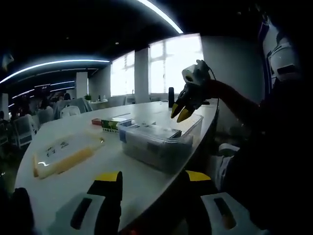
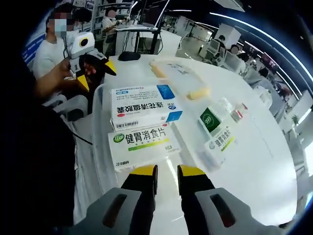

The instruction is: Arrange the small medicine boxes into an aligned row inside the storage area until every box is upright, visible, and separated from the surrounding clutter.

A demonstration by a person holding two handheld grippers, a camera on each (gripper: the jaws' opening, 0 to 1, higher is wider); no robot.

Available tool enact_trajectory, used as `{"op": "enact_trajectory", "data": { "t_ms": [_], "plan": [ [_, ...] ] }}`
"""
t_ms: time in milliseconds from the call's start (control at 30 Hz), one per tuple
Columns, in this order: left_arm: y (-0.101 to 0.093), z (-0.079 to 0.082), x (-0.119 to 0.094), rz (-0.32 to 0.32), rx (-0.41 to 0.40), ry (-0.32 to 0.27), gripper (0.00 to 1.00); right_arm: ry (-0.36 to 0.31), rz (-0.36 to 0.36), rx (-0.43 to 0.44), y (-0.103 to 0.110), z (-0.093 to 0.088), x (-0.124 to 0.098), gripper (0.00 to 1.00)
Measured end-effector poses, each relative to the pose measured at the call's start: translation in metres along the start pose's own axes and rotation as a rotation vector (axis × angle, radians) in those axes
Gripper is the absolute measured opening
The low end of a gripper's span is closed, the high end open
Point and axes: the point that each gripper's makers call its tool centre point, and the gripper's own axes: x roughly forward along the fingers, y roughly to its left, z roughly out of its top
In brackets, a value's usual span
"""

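In the left gripper view we look low across the table (image 1: 142, 193) from its near edge, the bin (image 1: 161, 144) near at 12 o'clock, windows beyond. In the right gripper view we look steeply down into that bin (image 2: 100, 147) from close above. Both share bin and table; each catches the other gripper at 1 and 10 o'clock.

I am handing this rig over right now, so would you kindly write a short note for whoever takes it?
Left gripper: open, empty, low at the table edge.
Right gripper: open, empty, above the clear bin.
In the bin: blue-and-white box and green-and-white box, both lying flat.
On the table outside the bin: a dark green box and another green-and-white box.
Done: nothing upright yet.
Left: stand the boxes up in a row and bring in the loose ones.
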Motion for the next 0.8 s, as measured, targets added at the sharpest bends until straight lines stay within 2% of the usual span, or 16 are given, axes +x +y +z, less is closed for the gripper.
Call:
{"op": "enact_trajectory", "data": {
  "t_ms": [267, 433, 800],
  "plan": [
    [0.000, 0.000, -0.001, -0.001, 0.000, -0.002, 0.50, -0.014, -0.022, 0.038, -0.022, 0.014, -0.014, 0.17],
    [0.002, 0.002, -0.003, 0.008, 0.007, -0.017, 0.50, -0.004, -0.019, 0.130, -0.043, 0.017, -0.016, 0.18],
    [-0.001, 0.009, -0.001, 0.001, 0.026, -0.041, 0.50, 0.037, -0.025, 0.147, -0.067, 0.020, -0.009, 0.20]
  ]
}}
